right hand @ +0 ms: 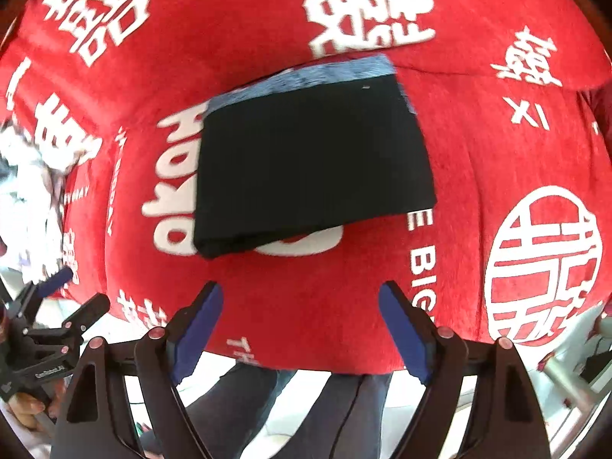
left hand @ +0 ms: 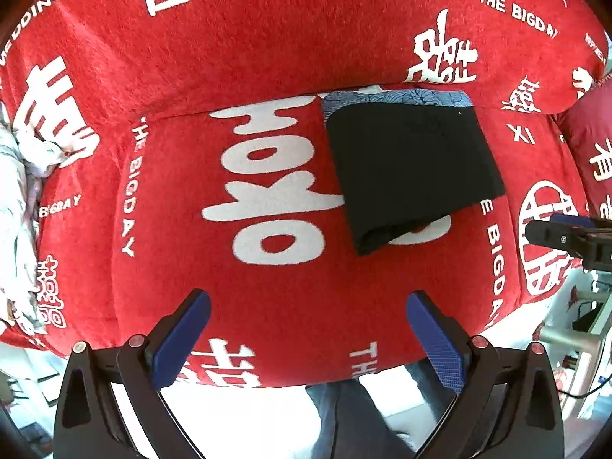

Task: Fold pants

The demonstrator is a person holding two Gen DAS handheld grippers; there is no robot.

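Left wrist view: the left gripper (left hand: 308, 306) hangs with its blue-padded jaws spread wide and nothing between them, above a red plush sofa cover with white lettering (left hand: 229, 287). The folded black pants (left hand: 413, 168) lie on the seat, upper right, atop a blue patterned cloth (left hand: 382, 97).

Right wrist view: the right gripper (right hand: 300, 298) is also spread and empty, just short of the pants' near edge.

Red printed sofa seat (left hand: 267, 306), folded black pants (left hand: 413, 168) atop, perhaps blue cloth (left hand: 394, 97) beneath
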